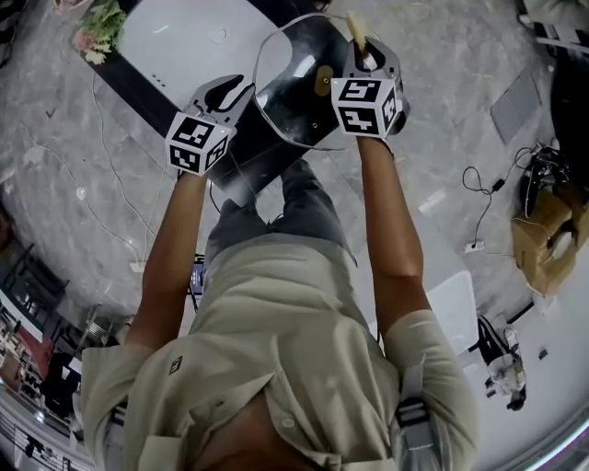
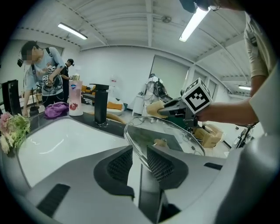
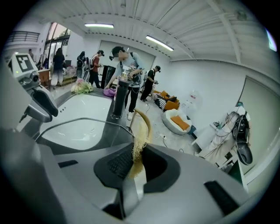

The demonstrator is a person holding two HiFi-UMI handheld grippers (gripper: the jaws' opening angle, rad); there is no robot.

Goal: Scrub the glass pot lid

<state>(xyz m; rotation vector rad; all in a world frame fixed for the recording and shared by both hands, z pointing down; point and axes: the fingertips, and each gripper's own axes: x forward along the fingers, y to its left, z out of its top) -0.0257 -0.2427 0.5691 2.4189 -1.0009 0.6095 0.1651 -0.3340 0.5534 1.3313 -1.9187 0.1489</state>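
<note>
Two tongs share the job, with the lid raised over the sink's near edge rather than resting on the dark surface (image 1: 129, 92). At 9 o'clock of the lid in the head view, the left tongs (image 1: 235, 92) (image 2: 140, 153) are closed down to a narrow slit on the rim of the glass pot lid (image 1: 294, 83) (image 2: 170, 135) (image 3: 78, 127), its edge pinched between the ribbed pads. The lid hangs tilted in the air, with its knob (image 1: 322, 78) just right of its middle and the white sink (image 1: 184, 46) (image 2: 57, 140) beyond at 11 o'clock. At the lid's 2 o'clock the right tongs (image 1: 363, 55) (image 3: 135, 157) are clamped on the lower end of a yellowish fibrous scrub pad (image 1: 354, 28) (image 2: 154, 108) (image 3: 142, 127), which curls up past the jaw tips towards the lid's rim. Whether the pad actually touches the glass cannot be told; it lies at least just beside the edge. The step in hand looks like the scrubbing itself, or the approach to a stroke. The next move probably calls for the pad to be laid flat on the glass and worked across it. The left grip must be firm enough that the thinly held rim does not pivot or slip under the push.
</note>
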